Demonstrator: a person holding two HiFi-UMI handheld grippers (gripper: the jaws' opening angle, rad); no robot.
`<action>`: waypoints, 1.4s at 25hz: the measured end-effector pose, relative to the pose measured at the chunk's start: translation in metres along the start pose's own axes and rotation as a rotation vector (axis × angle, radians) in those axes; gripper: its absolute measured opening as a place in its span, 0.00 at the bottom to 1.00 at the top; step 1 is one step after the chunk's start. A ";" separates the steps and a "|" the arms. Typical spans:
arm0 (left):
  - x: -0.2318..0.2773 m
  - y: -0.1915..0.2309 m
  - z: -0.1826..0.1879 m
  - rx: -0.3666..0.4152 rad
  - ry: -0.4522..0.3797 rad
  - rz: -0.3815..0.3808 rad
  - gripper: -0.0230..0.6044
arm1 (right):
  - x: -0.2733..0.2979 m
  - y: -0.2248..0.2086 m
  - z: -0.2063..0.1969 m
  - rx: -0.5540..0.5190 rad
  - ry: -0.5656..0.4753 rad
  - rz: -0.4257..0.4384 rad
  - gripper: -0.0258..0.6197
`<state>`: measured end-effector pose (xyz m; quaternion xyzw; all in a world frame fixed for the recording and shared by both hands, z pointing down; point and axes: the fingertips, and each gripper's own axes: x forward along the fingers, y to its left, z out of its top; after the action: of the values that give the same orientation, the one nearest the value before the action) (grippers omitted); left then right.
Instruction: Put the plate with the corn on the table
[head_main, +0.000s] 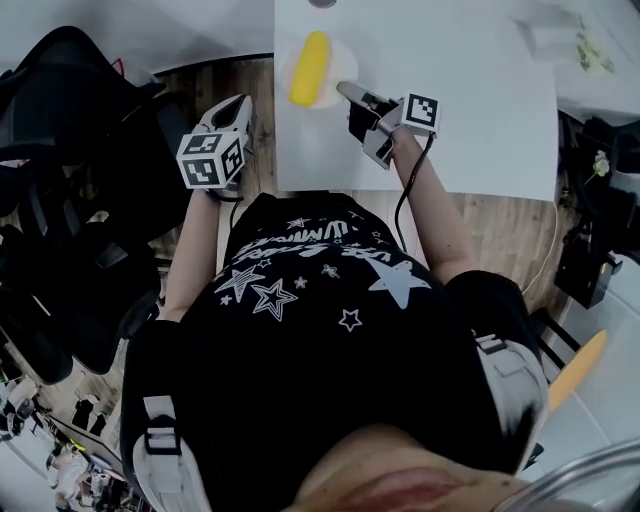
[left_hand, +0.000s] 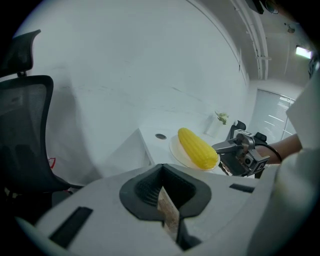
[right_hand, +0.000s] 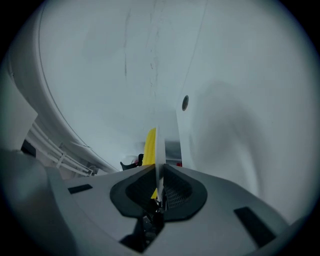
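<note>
A yellow corn cob (head_main: 309, 67) lies on a pale round plate (head_main: 343, 60) at the left end of the white table (head_main: 450, 120). My right gripper (head_main: 348, 92) is shut on the plate's right rim. In the right gripper view the plate (right_hand: 159, 145) runs edge-on between the jaws (right_hand: 159, 192), with the corn (right_hand: 150, 142) behind it. Whether the plate rests on the table I cannot tell. My left gripper (head_main: 240, 105) hangs off the table's left edge, shut (left_hand: 164, 195) and holding nothing. From there I see the corn (left_hand: 198, 147), the plate (left_hand: 175, 149) and the right gripper (left_hand: 235, 150).
A round hole (head_main: 322, 3) sits in the table just beyond the plate. Small items (head_main: 565, 40) lie at the table's far right corner. Black office chairs (head_main: 70, 150) crowd the wooden floor at the left. A person's torso fills the lower head view.
</note>
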<state>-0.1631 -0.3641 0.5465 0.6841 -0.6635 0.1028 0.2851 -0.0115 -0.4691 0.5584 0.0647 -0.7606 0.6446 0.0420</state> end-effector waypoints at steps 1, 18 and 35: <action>0.002 0.001 -0.001 -0.007 -0.001 0.008 0.04 | 0.003 -0.004 0.002 -0.003 0.012 -0.002 0.09; 0.028 0.005 -0.022 -0.096 0.023 0.075 0.04 | 0.039 -0.039 0.011 0.033 0.157 -0.050 0.09; 0.045 0.006 -0.030 -0.103 0.064 0.063 0.04 | 0.038 -0.057 0.007 0.047 0.174 -0.126 0.09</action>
<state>-0.1571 -0.3865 0.5961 0.6438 -0.6796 0.0990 0.3375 -0.0406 -0.4872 0.6186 0.0572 -0.7331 0.6616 0.1468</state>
